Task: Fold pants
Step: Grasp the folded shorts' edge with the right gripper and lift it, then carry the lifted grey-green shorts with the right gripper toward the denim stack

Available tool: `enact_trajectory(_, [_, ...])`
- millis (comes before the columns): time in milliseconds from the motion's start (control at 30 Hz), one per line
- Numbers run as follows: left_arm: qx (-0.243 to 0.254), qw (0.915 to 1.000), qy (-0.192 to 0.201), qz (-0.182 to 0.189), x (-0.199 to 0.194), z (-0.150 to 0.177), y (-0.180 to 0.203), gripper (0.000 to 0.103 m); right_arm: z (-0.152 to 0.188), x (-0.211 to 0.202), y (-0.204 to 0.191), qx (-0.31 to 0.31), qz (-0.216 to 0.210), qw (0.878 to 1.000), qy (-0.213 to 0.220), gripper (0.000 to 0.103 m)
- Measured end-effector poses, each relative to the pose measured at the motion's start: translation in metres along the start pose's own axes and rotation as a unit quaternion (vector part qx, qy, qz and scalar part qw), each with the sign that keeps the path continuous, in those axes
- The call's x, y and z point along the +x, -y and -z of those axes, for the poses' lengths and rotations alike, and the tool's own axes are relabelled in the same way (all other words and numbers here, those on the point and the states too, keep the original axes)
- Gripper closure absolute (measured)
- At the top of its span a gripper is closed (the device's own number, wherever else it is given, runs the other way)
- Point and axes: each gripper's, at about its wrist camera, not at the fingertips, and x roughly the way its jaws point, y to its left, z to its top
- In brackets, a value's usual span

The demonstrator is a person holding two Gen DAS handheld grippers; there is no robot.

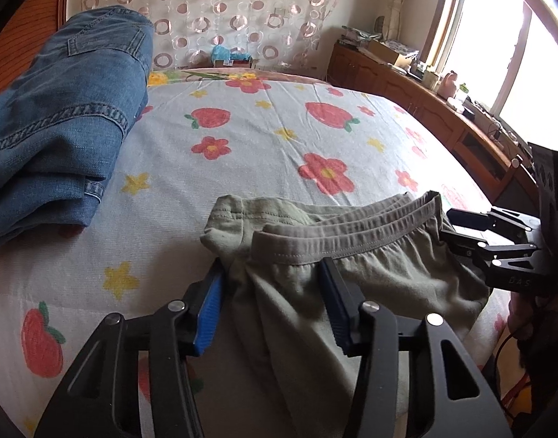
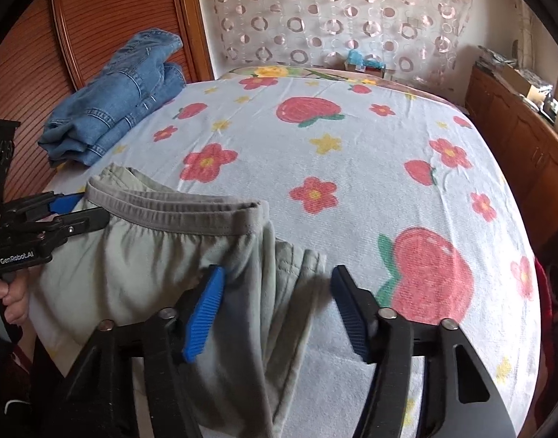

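the grey-green pants (image 1: 351,266) lie at the near edge of the bed (image 1: 264,138), waistband (image 1: 355,235) turned toward the far side, legs running back under my hands. in the right wrist view the same pants (image 2: 133,266) fill the lower left, with the waistband (image 2: 176,211) across the top of them.

my left hand-held gripper (image 1: 271,284) stands about half open, its blue pads either side of a bunched fold of cloth just below the left end of the waistband; whether the pads actually press on the cloth i cannot tell. my right hand-held gripper (image 2: 277,284) is also about half open, straddling the folds at the right end of the waistband, its right pad over the bedsheet, and i cannot tell whether it grips.

each gripper shows at the edge of the other's view, at opposite ends of the waistband.

a pile of folded blue jeans (image 1: 56,116) sits well apart at the bed's far left, by a wooden slatted panel (image 2: 107,22). a wooden cabinet (image 1: 406,95) runs along the right under a window (image 1: 497,43).
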Motion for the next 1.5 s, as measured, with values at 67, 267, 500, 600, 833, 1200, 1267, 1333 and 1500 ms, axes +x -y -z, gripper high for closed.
enact_trajectory(67, [-0.002, 1.0000, 0.003, 0.002, 0.001, 0.000, -0.002, 0.051, 0.000, 0.000, 0.000, 0.000, 0.001, 1.000, 0.002, 0.053])
enact_trajectory(267, [0.009, 0.9999, 0.009, -0.011, 0.002, 0.002, 0.003, 0.059, 0.003, -0.001, -0.004, -0.003, -0.020, 1.000, 0.005, 0.080])
enact_trajectory(500, [0.003, 0.9997, 0.019, 0.015, -0.004, 0.002, 0.001, 0.087, 0.006, 0.000, -0.002, 0.006, -0.046, 0.999, 0.012, 0.092])
enact_trajectory(600, [0.012, 0.9992, 0.038, 0.009, -0.015, 0.003, 0.009, 0.088, 0.009, -0.005, -0.001, 0.011, -0.050, 0.998, 0.026, 0.092])
enact_trajectory(833, [0.037, 0.9955, 0.088, 0.005, -0.047, -0.001, 0.026, 0.089, 0.009, -0.027, -0.005, 0.010, -0.051, 0.997, 0.064, 0.093])
enact_trajectory(1200, [0.054, 0.9859, 0.158, 0.012, -0.097, -0.026, 0.039, 0.089, -0.001, -0.069, -0.008, -0.005, -0.042, 0.991, 0.130, 0.093])
enact_trajectory(1267, [0.056, 0.9842, 0.167, 0.012, -0.103, -0.031, 0.040, 0.089, -0.002, -0.074, -0.009, -0.008, -0.041, 0.989, 0.139, 0.093])
enact_trajectory(1333, [0.059, 0.9826, 0.176, 0.013, -0.108, -0.034, 0.040, 0.089, -0.005, -0.080, -0.010, -0.012, -0.039, 0.988, 0.149, 0.093])
enact_trajectory(1500, [0.065, 0.9790, 0.193, 0.007, -0.122, -0.041, 0.041, 0.089, -0.010, -0.088, -0.010, -0.020, -0.038, 0.985, 0.169, 0.093])
